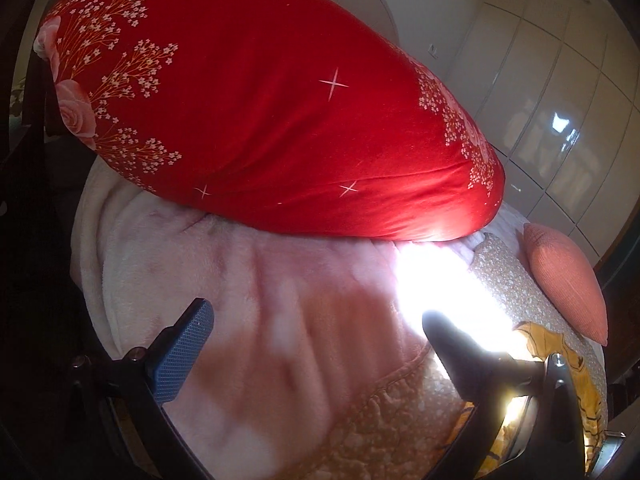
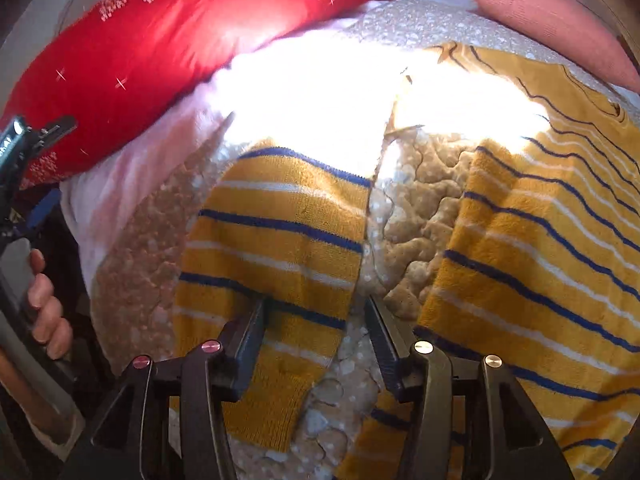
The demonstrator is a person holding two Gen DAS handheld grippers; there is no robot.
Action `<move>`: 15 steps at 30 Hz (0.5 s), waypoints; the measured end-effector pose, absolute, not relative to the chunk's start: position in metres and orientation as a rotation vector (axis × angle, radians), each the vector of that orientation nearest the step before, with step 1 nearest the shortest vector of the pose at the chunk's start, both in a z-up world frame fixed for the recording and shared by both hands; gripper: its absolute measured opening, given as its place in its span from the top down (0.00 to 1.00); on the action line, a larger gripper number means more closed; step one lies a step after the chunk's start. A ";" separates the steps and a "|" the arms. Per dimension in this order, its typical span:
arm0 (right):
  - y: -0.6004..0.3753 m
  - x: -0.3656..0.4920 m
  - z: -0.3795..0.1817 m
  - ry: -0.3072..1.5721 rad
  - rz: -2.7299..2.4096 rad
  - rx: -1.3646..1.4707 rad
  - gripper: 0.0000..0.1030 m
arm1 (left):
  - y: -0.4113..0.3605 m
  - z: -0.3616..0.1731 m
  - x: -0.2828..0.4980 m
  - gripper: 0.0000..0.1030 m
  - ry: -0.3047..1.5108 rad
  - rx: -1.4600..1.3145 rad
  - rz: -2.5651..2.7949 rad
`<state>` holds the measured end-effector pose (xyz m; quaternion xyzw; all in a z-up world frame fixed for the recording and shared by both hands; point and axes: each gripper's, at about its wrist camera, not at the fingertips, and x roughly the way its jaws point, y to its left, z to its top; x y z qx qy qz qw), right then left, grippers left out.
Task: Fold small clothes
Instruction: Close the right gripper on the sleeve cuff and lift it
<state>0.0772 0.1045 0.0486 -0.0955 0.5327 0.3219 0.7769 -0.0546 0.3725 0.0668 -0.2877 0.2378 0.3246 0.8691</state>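
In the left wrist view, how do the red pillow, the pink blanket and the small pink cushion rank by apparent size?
1. red pillow
2. pink blanket, though it is nearer the camera and partly hidden, so this is unsure
3. small pink cushion, clearly the smallest

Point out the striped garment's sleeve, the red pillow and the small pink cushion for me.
striped sleeve (image 2: pixel 276 240): right wrist view, middle of the sleeve.
red pillow (image 1: pixel 260 112): left wrist view, plain centre of its cover.
pink cushion (image 1: pixel 564 276): left wrist view, centre of its ribbed face.
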 end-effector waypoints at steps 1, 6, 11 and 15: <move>0.111 0.075 0.053 1.153 0.725 -0.216 0.91 | 0.377 0.065 -0.058 0.00 0.505 -0.607 0.693; 0.153 0.081 0.111 1.038 0.788 -0.211 0.91 | 0.401 0.055 -0.069 0.00 0.501 -0.715 0.720; 0.235 0.101 0.153 0.952 0.882 -0.219 0.91 | 0.398 0.060 -0.074 0.00 0.478 -0.685 0.759; 0.284 0.117 0.176 0.930 0.961 -0.223 0.85 | 0.396 0.063 -0.077 0.00 0.453 -0.660 0.801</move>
